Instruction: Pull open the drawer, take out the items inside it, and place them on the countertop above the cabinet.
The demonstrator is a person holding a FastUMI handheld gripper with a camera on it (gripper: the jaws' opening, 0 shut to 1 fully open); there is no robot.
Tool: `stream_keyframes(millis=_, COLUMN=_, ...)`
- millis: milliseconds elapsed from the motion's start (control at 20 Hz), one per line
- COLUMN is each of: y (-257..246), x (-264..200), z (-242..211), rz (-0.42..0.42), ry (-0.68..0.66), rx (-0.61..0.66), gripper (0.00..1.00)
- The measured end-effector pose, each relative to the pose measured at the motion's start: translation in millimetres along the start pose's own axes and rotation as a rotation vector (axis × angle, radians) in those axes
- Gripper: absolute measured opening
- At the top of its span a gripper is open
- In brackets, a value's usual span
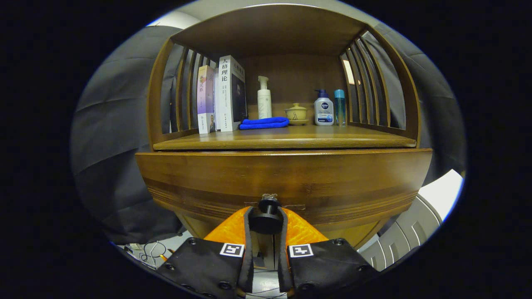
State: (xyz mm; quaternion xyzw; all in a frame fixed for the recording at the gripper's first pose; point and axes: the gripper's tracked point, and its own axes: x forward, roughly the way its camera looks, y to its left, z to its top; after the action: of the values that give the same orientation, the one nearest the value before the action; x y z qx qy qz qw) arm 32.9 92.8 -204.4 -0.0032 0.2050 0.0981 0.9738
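I've got the gripper (266, 216) right at the drawer knob (266, 209): the black round knob sits between the two fingers, near their tips, and both fingers look closed in against its sides. I read that as gripped, though actual pad contact is hard to confirm from here.

The drawer front (282, 178) is the wide wooden panel dead ahead, running left to right across my line of sight. It looks shut, flush under the countertop (286, 141).

The knob stem points straight back at me along the finger axis, so I reckon the pull goes straight rearward, no sideways component, or the fingers could slip off.

The drawer contents are hidden. The countertop already carries books (220, 99), a blue cloth (264, 123), bottles and a lidded cup (296, 113) towards the back; the front strip is bare wood for drop-off.
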Motion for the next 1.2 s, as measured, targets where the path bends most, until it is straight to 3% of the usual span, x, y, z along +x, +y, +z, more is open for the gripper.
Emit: stream_keyframes(millis=1200, y=16, x=-96, z=-37, rz=0.038, ry=-0.039, rx=-0.076, gripper=0.25)
